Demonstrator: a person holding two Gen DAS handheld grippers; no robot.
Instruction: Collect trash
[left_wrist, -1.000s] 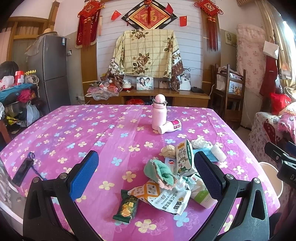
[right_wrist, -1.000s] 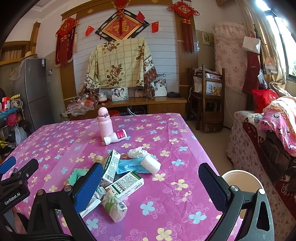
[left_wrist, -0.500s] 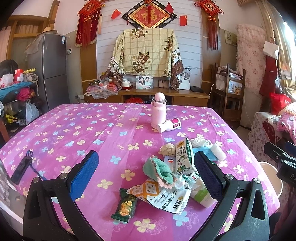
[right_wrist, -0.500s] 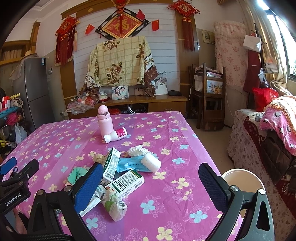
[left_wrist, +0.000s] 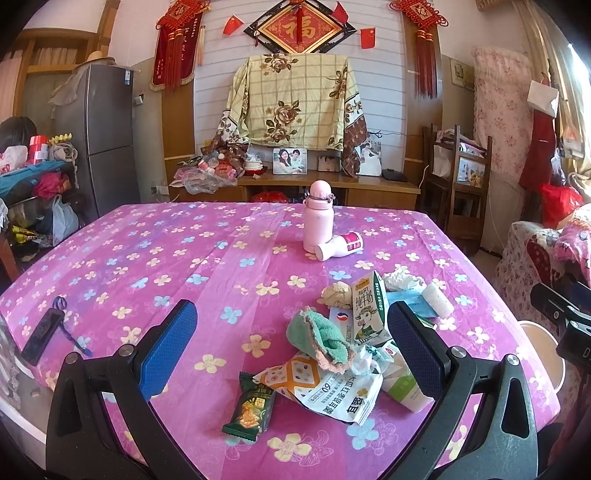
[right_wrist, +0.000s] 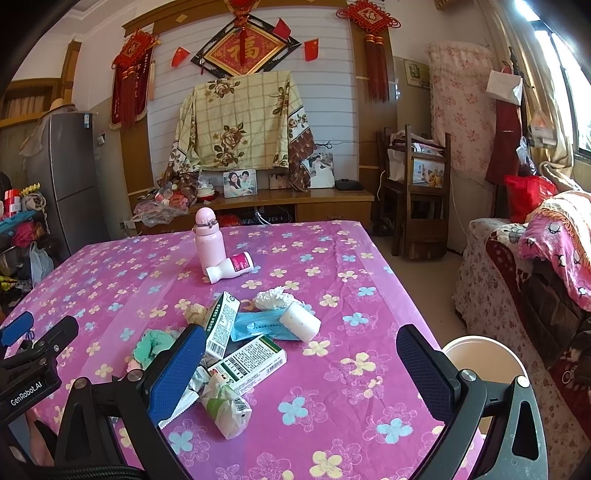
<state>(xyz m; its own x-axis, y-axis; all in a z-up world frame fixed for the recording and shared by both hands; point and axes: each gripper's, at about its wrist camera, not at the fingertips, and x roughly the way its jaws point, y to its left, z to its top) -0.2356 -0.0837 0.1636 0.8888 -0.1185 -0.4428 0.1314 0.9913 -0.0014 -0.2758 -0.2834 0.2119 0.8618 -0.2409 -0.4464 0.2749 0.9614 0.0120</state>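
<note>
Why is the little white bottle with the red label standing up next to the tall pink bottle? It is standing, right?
Not quite. The little white bottle with the red label is next to the tall pink bottle, but it lies on its side on the flowery tablecloth; only the pink one stands upright. The right wrist view shows it clearly, and the left wrist view agrees.

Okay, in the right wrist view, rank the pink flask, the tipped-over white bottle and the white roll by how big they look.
1. Pink flask, clearly the largest.
2. Tipped-over white bottle and white roll look about alike; the roll lies nearer the camera, so I won't rank them.
</note>
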